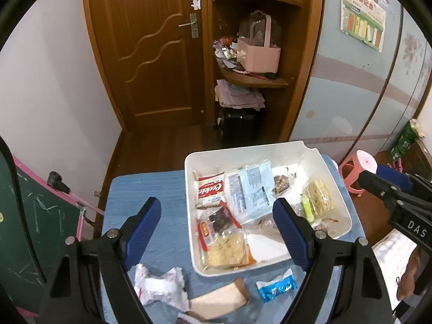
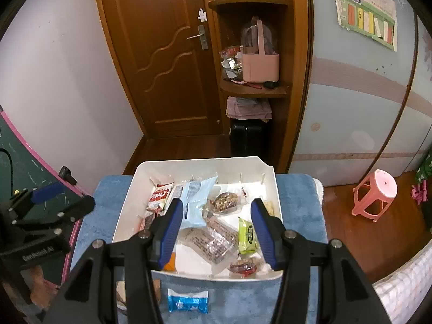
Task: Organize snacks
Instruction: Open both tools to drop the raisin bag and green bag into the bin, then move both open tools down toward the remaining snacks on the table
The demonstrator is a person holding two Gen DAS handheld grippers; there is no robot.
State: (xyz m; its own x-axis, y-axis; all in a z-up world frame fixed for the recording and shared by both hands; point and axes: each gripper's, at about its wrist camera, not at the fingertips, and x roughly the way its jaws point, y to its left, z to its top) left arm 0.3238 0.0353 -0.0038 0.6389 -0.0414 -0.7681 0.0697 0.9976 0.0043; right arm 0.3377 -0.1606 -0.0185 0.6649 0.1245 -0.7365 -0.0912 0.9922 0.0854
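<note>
A white rectangular plastic tray (image 1: pixel 334 186) sat on a blue ribbed cloth-covered table (image 1: pixel 151 189), and it served as the landmark for everything else. Inside it lay the snacks: a red-and-white biscuit packet (image 1: pixel 210 189) along the left wall, a pale blue printed pouch (image 1: pixel 252 189) in the middle, a lime-green wrapped bar (image 2: pixel 247 235) toward the right wall, and a clear packet of yellowish crackers (image 1: pixel 226 251) in the near left corner. The tray's far edge reached the table's far edge, with wooden floor beyond it.

On the bare cloth just in front of the tray's near wall lay a blue-and-white foil candy packet (image 2: pixel 188 299), apart from the wall. Left of that packet lay a tan cardboard wedge (image 1: pixel 220 298) and a crumpled white wrapper (image 1: pixel 159 287), both near the table's near edge. Left of the tray, the cloth was open up to the table's left edge.

The left gripper (image 1: pixel 217 217) hovered over the tray's near left corner with its blue-padded jaws spread wide and nothing between them. The right gripper (image 2: pixel 216 224) hung over the tray's near half, its jaws parted and gripping nothing, the snacks lying below.
</note>
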